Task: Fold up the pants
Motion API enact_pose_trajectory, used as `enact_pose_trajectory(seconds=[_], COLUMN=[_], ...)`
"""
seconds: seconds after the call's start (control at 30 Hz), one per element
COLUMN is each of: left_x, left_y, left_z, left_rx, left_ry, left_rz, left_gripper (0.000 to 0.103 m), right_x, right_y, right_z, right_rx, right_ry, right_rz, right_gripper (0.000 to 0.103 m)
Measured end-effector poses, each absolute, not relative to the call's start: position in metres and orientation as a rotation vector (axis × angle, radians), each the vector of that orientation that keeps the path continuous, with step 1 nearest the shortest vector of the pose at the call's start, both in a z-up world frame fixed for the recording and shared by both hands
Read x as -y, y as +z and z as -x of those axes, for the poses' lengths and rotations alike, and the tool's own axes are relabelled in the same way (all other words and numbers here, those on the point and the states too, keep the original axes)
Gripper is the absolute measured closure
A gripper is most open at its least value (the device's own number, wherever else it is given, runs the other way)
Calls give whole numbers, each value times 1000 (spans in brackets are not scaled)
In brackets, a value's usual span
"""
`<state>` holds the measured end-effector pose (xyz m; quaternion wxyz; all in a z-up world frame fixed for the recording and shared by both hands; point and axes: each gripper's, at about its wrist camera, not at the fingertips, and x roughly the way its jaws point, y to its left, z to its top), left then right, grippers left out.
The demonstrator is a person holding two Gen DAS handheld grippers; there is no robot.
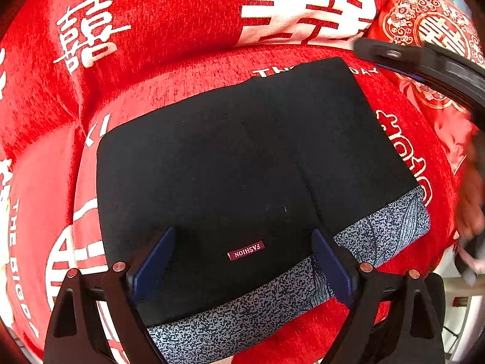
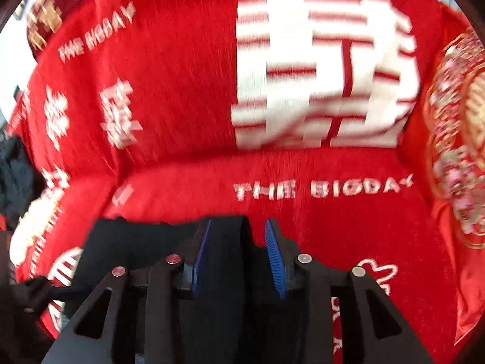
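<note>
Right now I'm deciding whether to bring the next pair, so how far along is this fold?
Nearly done, it seems. The pants lie on the red cover as a flat, squared packet, waistband along the near edge. Neither gripper holds cloth: the left gripper hangs open over the label, and the right gripper is open too. Probably only tidying is left.

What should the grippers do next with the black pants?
Probably lift both away. The black pants already lie in a flat, squared fold on the red sofa cover, and the left hand-held gripper and right hand-held gripper are open, gripping nothing.
</note>
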<state>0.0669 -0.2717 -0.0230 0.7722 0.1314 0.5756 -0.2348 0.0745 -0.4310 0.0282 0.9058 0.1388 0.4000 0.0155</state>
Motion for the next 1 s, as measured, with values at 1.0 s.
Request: enact_pose_trajectory(seconds=[1.0], left_x=[162], left_y=[4], left_z=[-73], left_rx=[-1271], left_ry=[-459], left_rz=[-58], left_gripper=[13], right_x=[441], right_y=[13], right_z=[-17], right_rx=[-1015], right_ry=[92], right_rz=[-230], right_gripper=[21])
